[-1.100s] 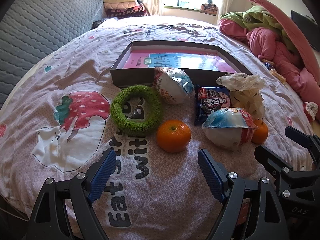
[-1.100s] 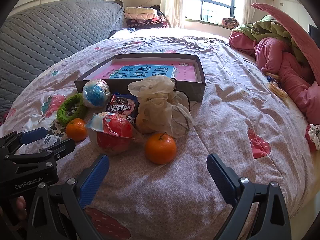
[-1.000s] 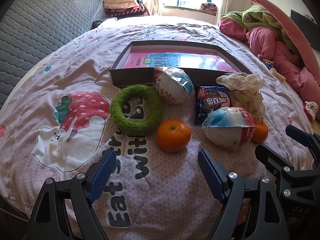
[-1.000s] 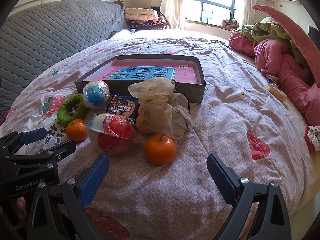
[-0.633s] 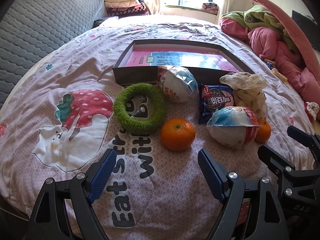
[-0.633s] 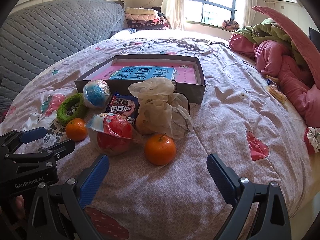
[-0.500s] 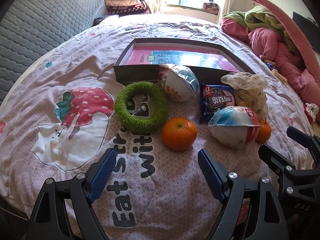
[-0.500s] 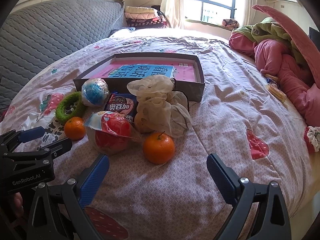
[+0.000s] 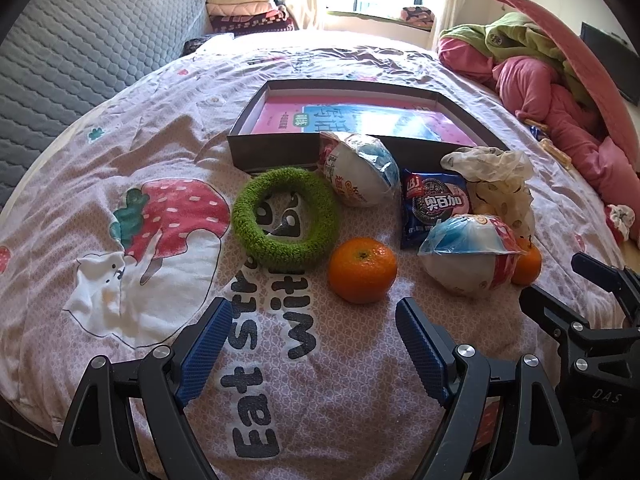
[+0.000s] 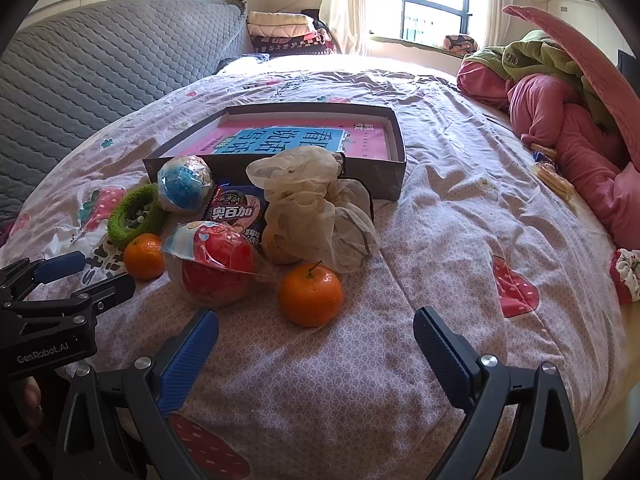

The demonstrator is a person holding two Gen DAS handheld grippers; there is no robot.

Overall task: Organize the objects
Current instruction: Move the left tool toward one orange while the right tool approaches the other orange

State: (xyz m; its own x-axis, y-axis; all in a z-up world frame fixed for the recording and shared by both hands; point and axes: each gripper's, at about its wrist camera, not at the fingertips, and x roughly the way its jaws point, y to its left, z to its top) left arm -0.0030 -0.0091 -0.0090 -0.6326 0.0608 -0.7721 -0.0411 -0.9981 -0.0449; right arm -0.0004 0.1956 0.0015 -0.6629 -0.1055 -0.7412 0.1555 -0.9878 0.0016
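Both grippers hover over the bed with fingers spread wide, grasping nothing. One orange (image 9: 362, 271) lies just ahead of the left gripper (image 9: 314, 330), nearer its right finger. Another orange (image 10: 311, 294) lies ahead of the right gripper (image 10: 316, 340), roughly centred between its fingers.

Bare bedspread (image 9: 320, 360) before both grippers; clustered snacks and oranges beyond, crowding the box's near wall (image 9: 276, 154).
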